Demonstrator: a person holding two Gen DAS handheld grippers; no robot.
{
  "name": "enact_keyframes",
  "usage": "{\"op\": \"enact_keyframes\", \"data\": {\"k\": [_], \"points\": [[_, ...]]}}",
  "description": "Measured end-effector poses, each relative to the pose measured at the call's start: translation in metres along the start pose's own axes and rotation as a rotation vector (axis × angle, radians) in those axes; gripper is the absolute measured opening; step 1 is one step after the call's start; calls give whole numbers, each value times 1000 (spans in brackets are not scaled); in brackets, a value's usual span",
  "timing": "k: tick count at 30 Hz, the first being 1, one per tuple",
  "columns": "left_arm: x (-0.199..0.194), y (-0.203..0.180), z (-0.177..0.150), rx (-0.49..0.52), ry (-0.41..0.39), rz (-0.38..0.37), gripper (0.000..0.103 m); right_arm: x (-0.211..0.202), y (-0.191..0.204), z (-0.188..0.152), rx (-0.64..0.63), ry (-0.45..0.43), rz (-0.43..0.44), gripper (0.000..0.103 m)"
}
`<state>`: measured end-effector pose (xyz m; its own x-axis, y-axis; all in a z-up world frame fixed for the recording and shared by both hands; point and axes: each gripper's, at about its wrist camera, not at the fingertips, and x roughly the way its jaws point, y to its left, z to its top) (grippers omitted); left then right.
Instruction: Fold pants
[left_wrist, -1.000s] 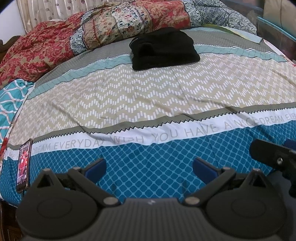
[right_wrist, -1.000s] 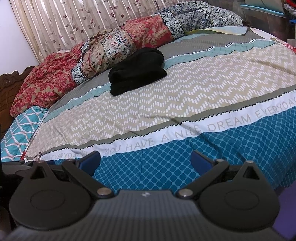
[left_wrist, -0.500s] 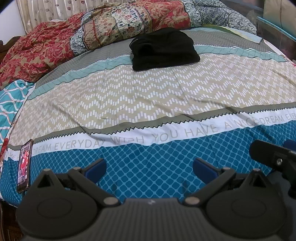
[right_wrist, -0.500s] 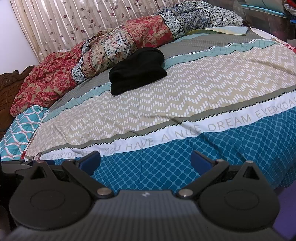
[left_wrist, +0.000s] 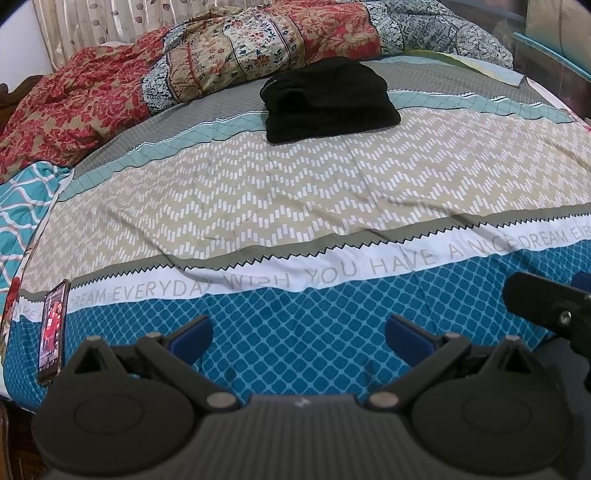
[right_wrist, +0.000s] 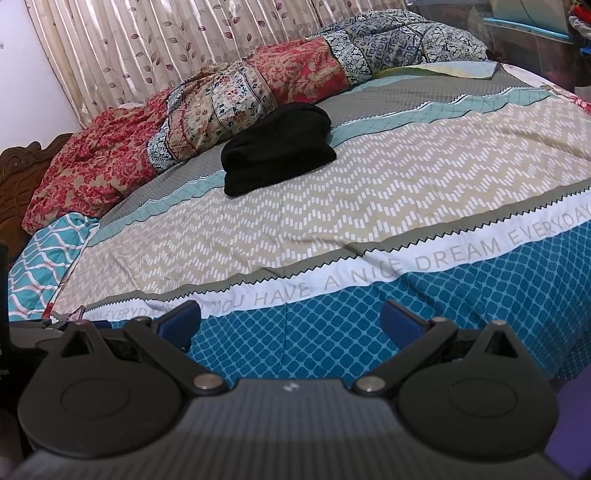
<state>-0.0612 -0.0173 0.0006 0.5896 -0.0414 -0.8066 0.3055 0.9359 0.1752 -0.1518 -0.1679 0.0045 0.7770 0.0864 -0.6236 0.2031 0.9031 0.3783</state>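
The black pants (left_wrist: 328, 101) lie folded into a compact bundle far back on the bed, on the grey and teal stripes of the patterned bedspread (left_wrist: 295, 206). In the right wrist view the same black pants (right_wrist: 277, 151) sit left of centre, far from the fingers. My left gripper (left_wrist: 298, 332) is open over the blue front band, nothing between its blue pads. My right gripper (right_wrist: 290, 321) is open too, low at the front edge of the bed. Part of the right gripper's body (left_wrist: 550, 306) shows at the right of the left wrist view.
A phone (left_wrist: 53, 328) lies at the front left edge of the bed. A crumpled floral quilt (left_wrist: 229, 55) runs along the far side before a curtain (right_wrist: 166, 48). A teal patterned pillow (left_wrist: 22, 206) sits at the left. Furniture (right_wrist: 535, 40) stands at the far right.
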Motion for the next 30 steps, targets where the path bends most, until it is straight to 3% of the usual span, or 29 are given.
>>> {"op": "enact_keyframes", "data": {"k": [30], "points": [[5,0,0,-7,19,4,103,4,-3,-2,16,11,0,103]]}}
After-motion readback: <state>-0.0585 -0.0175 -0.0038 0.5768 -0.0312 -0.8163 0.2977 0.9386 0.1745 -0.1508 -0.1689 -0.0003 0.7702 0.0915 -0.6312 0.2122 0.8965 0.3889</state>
